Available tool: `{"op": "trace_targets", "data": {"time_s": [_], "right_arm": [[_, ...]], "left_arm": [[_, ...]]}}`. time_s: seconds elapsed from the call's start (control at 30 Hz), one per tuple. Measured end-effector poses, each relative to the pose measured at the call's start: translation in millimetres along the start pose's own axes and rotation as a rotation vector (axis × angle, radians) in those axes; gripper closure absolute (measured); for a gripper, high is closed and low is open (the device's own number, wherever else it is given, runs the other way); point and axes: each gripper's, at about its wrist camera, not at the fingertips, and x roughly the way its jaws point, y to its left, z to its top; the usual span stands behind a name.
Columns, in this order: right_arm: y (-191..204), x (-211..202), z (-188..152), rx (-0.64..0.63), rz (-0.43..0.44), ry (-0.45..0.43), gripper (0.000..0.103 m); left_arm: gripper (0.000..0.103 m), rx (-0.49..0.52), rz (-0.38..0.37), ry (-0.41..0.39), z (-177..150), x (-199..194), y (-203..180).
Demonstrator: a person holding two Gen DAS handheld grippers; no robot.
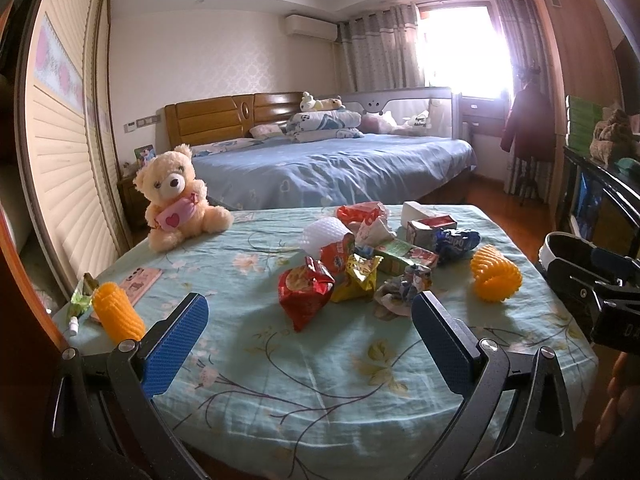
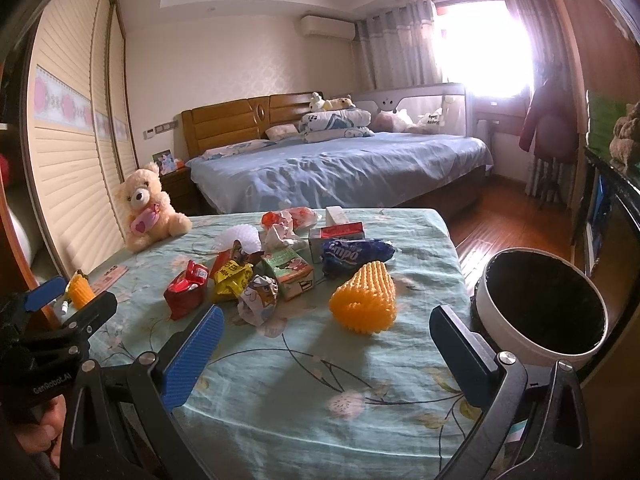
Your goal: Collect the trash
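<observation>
A heap of trash lies mid-table: a red snack bag [image 1: 303, 293] [image 2: 186, 294], a yellow wrapper [image 1: 357, 276] [image 2: 232, 280], crumpled paper [image 1: 401, 290] [image 2: 259, 298], a green carton [image 1: 406, 255] [image 2: 289, 275], a blue wrapper [image 1: 456, 240] [image 2: 354, 255] and white foam netting [image 1: 322, 232] [image 2: 240, 238]. An orange foam net [image 1: 495, 278] [image 2: 366, 305] lies to the right. A white bin with a black liner [image 2: 546, 306] stands beside the table's right edge. My left gripper [image 1: 310, 334] is open and empty, short of the red bag. My right gripper [image 2: 326, 344] is open and empty, short of the orange net.
A teddy bear [image 1: 176, 196] [image 2: 148, 210] sits at the table's far left corner. A pink phone [image 1: 140, 279], a second orange foam net [image 1: 118, 312] [image 2: 81, 290] and a green wrapper [image 1: 82, 300] lie at the left edge. A bed [image 1: 332, 164] stands behind; a dark cabinet [image 2: 616, 216] is right.
</observation>
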Motion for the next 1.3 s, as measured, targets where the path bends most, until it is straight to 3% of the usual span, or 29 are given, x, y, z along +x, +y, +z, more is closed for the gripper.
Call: {"op": "trace_targets", "data": {"time_s": [1.3], "right_arm": [[3.0,2.3,-6.2,0.012,0.006,0.013,0.000]], "left_arm": [[0.000,-0.004,0.004,0.022,-5.9,4.0,3.6]]}}
